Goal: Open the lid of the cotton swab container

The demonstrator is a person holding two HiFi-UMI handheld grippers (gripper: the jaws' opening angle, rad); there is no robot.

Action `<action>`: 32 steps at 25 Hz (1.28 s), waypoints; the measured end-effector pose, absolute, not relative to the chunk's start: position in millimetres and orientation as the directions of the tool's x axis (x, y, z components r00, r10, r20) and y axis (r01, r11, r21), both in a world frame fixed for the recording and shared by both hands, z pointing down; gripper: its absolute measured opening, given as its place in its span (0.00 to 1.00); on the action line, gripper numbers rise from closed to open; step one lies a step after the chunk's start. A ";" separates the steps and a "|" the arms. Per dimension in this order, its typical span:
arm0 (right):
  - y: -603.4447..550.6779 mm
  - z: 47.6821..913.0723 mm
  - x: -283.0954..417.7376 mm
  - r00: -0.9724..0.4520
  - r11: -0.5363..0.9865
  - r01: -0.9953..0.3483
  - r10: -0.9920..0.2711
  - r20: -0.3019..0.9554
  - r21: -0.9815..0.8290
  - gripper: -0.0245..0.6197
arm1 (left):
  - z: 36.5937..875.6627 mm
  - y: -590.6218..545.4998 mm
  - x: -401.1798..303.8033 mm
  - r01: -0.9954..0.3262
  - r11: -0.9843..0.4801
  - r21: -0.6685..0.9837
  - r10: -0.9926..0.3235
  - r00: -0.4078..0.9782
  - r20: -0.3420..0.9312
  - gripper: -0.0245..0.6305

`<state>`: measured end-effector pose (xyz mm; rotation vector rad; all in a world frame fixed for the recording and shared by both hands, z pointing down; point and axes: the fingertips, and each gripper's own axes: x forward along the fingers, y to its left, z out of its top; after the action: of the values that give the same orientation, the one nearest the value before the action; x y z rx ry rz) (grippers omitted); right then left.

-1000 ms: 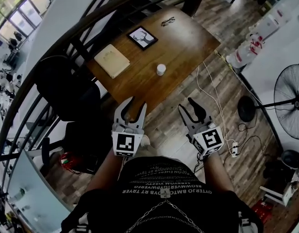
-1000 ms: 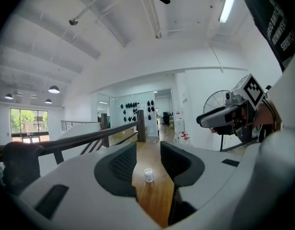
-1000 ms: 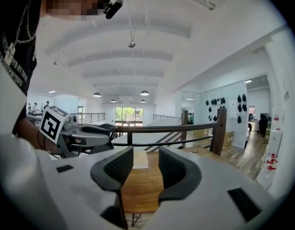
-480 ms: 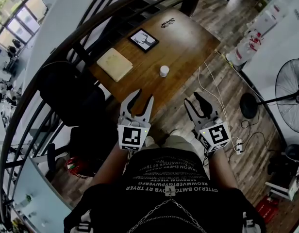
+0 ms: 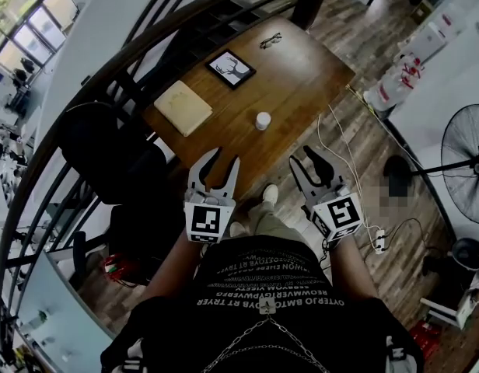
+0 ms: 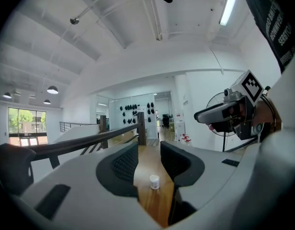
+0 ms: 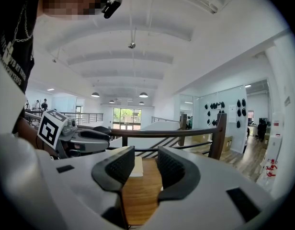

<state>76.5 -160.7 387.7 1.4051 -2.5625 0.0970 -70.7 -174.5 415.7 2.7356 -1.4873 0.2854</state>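
**A:** Where's the cotton swab container [image 5: 262, 120]?

**B:** It's the small white pot in the upper middle of the head view. It stands upright on the wooden table [image 5: 302, 84] with its lid on, well apart from both tools. A tan book [image 5: 182, 107] and a framed picture [image 5: 230, 66] lie further to the upper left, clear of it.

**A:** And the tools?

**B:** The left gripper [image 5: 221, 160] has its jaws partway spread with nothing in them. In its own view the pot shows far off through the gap, at lower centre. The right gripper [image 5: 306, 160] has its jaws apart too. They've just been closing a little, on nothing, and only table top and the book's edge show beyond them.

**A:** How's the person carrying them?

**B:** Both are out in front of the chest, side by side in the lower middle of the head view. They point up-frame toward the table with their noses tipped slightly down. The person is standing on the floorboards, short of the table's near edge.

**A:** So what should they do next?

**B:** I'd say this is only the approach. That pot looks light, so I'd pin its body low with one gripper before the other goes for the lid. Otherwise I'd expect it to skid or tip. I'd come in nearly level and keep the lid-side jaws wider than the cap until they're around it.
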 end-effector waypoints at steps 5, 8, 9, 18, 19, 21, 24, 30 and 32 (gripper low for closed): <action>-178.6 391.6 79.7 -0.536 0.556 -0.831 -0.815 0.219 0.032 0.28 | 419.1 -190.6 -66.6 -0.839 -0.537 -0.090 -0.836 0.516 0.187 0.29; -189.5 392.7 81.6 -0.553 0.572 -0.820 -0.803 0.222 0.027 0.28 | 420.2 -201.8 -58.1 -0.837 -0.542 -0.080 -0.832 0.520 0.193 0.29; -192.3 392.8 82.7 -0.558 0.577 -0.817 -0.800 0.220 0.024 0.28 | 421.5 -205.1 -54.5 -0.835 -0.545 -0.077 -0.829 0.523 0.197 0.29; -224.5 408.8 106.6 -0.567 0.585 -0.811 -0.788 0.241 0.002 0.28 | 450.8 -231.8 -36.2 -0.836 -0.547 -0.045 -0.817 0.521 0.248 0.29; -229.4 409.9 111.0 -0.561 0.577 -0.817 -0.793 0.238 -0.001 0.27 | 455.0 -235.6 -34.1 -0.836 -0.547 -0.041 -0.815 0.520 0.256 0.29; -238.2 411.1 118.7 -0.554 0.566 -0.824 -0.800 0.230 -0.015 0.24 | 462.1 -242.4 -29.7 -0.838 -0.544 -0.035 -0.812 0.517 0.270 0.29; -246.3 414.1 126.5 -0.563 0.576 -0.818 -0.795 0.224 -0.012 0.24 | 473.2 -250.3 -20.4 -0.837 -0.546 -0.019 -0.806 0.520 0.282 0.29; -260.5 430.2 141.3 -0.570 0.584 -0.811 -0.778 0.263 -0.033 0.24 | 504.6 -268.5 0.0 -0.823 -0.568 -0.003 -0.779 0.536 0.325 0.30; -262.4 437.4 145.5 -0.570 0.583 -0.811 -0.773 0.277 -0.044 0.24 | 519.5 -270.8 6.2 -0.816 -0.578 -0.003 -0.768 0.542 0.340 0.31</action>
<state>145.5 -262.4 437.4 1.3160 -2.5856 0.2438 6.2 -270.8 519.5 2.6194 -1.3562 0.4621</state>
